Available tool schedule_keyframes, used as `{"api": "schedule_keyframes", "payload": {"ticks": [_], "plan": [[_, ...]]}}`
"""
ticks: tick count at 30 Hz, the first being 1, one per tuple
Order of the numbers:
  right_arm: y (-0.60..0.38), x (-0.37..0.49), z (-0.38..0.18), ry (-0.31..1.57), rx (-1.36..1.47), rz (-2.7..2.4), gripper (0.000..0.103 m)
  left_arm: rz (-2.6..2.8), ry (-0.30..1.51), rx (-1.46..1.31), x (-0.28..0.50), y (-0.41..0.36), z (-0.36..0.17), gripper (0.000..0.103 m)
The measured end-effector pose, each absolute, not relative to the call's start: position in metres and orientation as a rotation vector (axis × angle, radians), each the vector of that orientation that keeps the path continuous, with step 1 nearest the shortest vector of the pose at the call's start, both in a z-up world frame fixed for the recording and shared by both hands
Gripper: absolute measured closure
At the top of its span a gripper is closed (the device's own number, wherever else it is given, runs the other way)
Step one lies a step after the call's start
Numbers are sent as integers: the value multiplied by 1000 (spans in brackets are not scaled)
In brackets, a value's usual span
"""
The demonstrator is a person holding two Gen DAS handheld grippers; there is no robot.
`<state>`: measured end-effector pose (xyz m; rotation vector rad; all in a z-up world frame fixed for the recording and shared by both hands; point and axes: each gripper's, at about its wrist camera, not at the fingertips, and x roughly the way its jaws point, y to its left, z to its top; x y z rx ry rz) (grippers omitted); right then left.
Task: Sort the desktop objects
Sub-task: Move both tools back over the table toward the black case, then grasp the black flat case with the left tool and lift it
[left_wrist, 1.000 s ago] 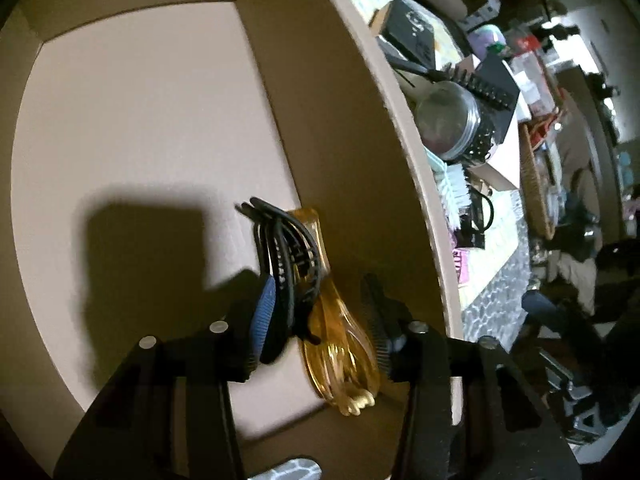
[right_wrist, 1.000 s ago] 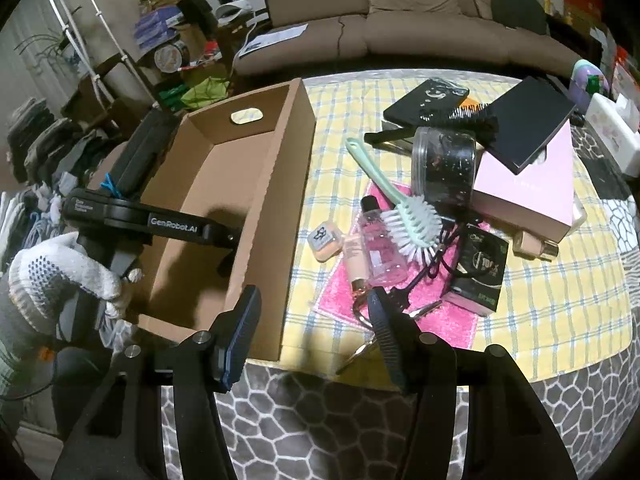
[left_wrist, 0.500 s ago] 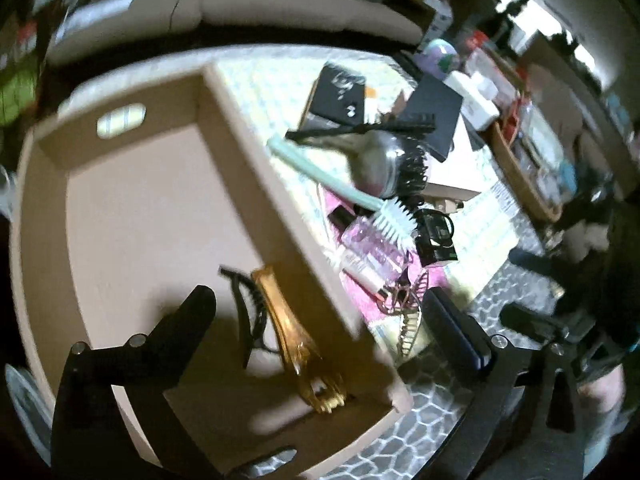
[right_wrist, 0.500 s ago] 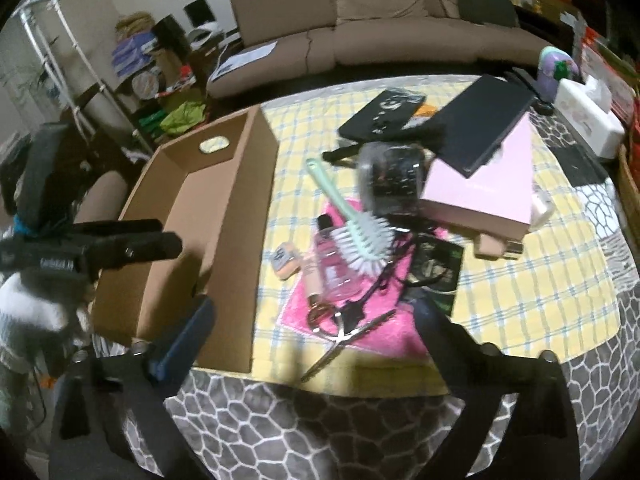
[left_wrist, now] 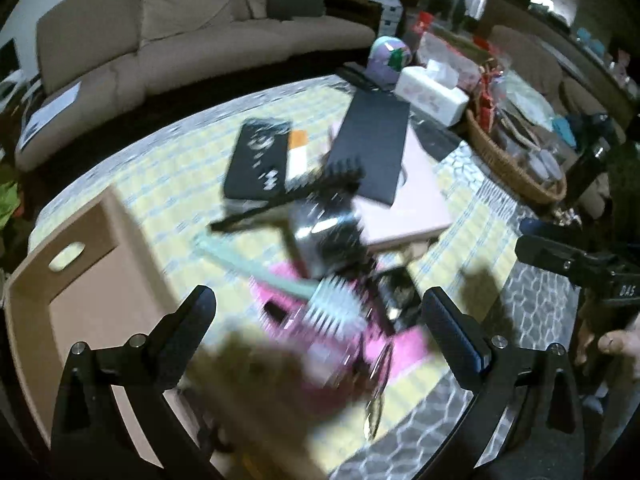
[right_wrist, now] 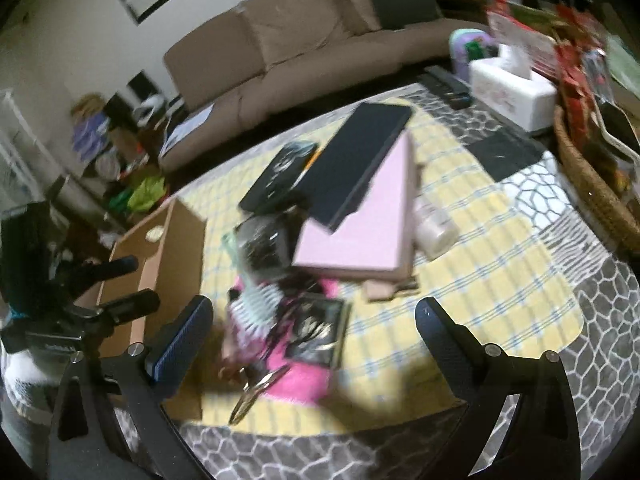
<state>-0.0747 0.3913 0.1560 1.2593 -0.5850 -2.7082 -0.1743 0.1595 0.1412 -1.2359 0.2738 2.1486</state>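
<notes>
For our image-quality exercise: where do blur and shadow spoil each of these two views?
Left wrist view: motion blur smears the brush and near box corner; sofa sharper. Right wrist view: softer blur over the pink cloth, dark shadow beside it.

black gripper, blue pads (silver screws)

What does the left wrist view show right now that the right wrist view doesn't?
Only the left wrist view shows the right tool at its right edge, and more of the cardboard box's floor. Only the right wrist view shows the left tool by the box, plus the white bottle beside the pink box. Both show the pink box, the black case on it, the mint brush and the tissue box.
</notes>
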Motion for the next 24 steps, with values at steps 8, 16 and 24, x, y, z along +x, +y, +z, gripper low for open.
{"api": "schedule_keyframes", "payload": {"ticks": [8,16,24], "plan": [[446,-103,131,-743,1252,-2761,0,2102,490,-1180,-218,270,125,0],[472,-119,106,-766,1288,-2745,0,2019,644,-1192,-258,347,92,0],[481,-120,103,-808,1266,-2721,0,1915,560,-1301,-289,367,70,0]]}}
